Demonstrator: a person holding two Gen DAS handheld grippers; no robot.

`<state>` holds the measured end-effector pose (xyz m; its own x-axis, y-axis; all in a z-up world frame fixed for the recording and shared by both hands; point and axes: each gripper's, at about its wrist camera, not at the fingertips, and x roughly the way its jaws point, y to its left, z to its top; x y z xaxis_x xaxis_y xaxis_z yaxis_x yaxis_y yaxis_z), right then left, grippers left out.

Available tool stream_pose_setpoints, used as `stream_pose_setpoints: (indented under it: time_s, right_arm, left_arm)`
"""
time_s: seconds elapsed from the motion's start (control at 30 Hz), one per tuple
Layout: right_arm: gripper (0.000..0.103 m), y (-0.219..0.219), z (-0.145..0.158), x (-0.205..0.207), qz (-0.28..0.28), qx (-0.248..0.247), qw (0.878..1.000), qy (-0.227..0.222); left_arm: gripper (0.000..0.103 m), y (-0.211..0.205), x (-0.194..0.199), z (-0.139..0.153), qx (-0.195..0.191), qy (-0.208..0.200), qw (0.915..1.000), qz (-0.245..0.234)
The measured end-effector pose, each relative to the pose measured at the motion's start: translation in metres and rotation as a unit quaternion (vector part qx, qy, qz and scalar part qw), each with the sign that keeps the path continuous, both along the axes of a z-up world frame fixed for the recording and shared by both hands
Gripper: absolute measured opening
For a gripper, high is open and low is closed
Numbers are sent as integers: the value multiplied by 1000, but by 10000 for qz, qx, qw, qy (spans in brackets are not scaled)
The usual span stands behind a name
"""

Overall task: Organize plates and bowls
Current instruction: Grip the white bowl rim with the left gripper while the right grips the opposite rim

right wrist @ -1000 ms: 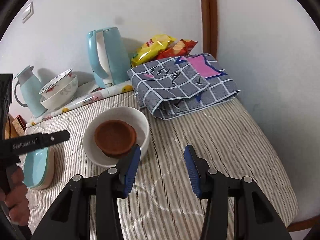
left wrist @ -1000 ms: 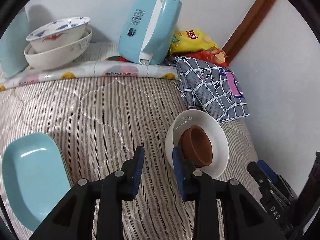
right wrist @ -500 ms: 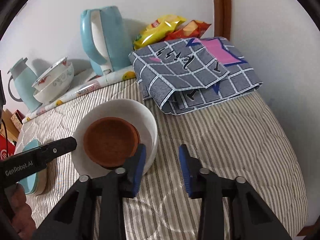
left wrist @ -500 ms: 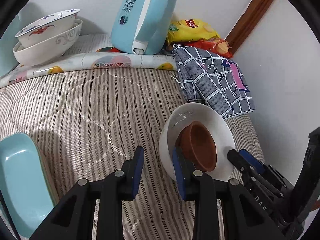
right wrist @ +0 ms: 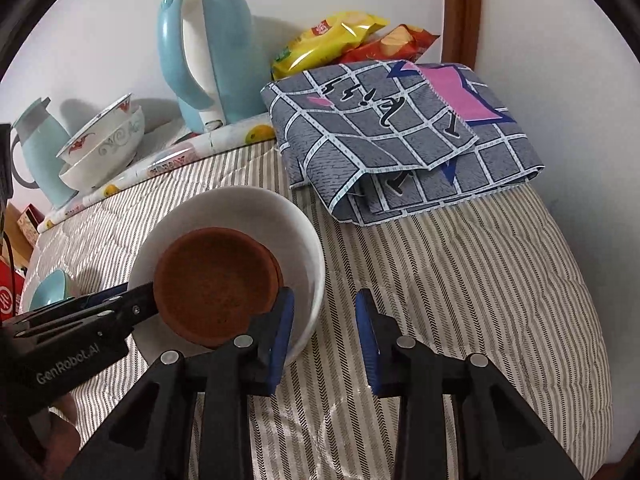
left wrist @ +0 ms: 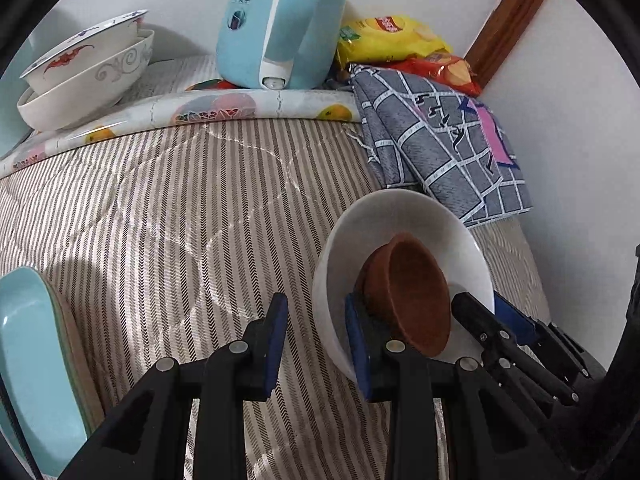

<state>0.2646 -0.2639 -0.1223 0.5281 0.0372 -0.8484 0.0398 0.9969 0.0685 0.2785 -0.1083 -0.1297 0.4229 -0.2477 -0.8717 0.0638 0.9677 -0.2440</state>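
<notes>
A white bowl [left wrist: 400, 216] [right wrist: 240, 208] rests on the striped quilt with a brown bowl [left wrist: 416, 288] [right wrist: 212, 280] inside it. My left gripper [left wrist: 316, 344] is open and straddles the white bowl's left rim. One finger is outside and the other sits between the two bowls; the outer pad is clear of the wall. My right gripper [right wrist: 322, 332] is open and straddles the opposite rim the same way, its outer pad apart from the bowl. Two patterned bowls [left wrist: 88, 76] are stacked at the back left. A light blue plate [left wrist: 28, 352] lies at the front left.
A light blue kettle [left wrist: 280, 20] stands at the back on a fruit-print mat. Snack bags [left wrist: 392, 38] and a folded grey checked cloth [left wrist: 440, 140] lie behind the white bowl. A blue jug [right wrist: 40, 152] stands beside the stacked bowls. The wall is close on the right.
Both grippers came forward and down onto the white bowl, each now with a finger inside its rim. The right gripper's jaws narrowed. The bowls have not moved.
</notes>
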Motion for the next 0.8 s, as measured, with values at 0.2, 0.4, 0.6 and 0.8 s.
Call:
stream_pose_setpoints:
  time_s: [0.2,0.4,0.6,0.8]
  right_arm:
    - [31,1,-4,5,-40,-51,10000,55]
    - [17,5,-7,8,28,30,10000,48]
    - [15,6,-7,4,-85,119,9999,-63]
    - [10,4,-2,-3,-140,207,9996,-91]
  left_arm:
    - [28,-1,5,-5,-25,72,10000,-17]
    - [19,-2,5,-6,-128,19,9999,-55]
    - [15,-5,4,-5,-30,-63,9999,-99]
    - [10,-3,-2,-3,31,-120,9999,-107]
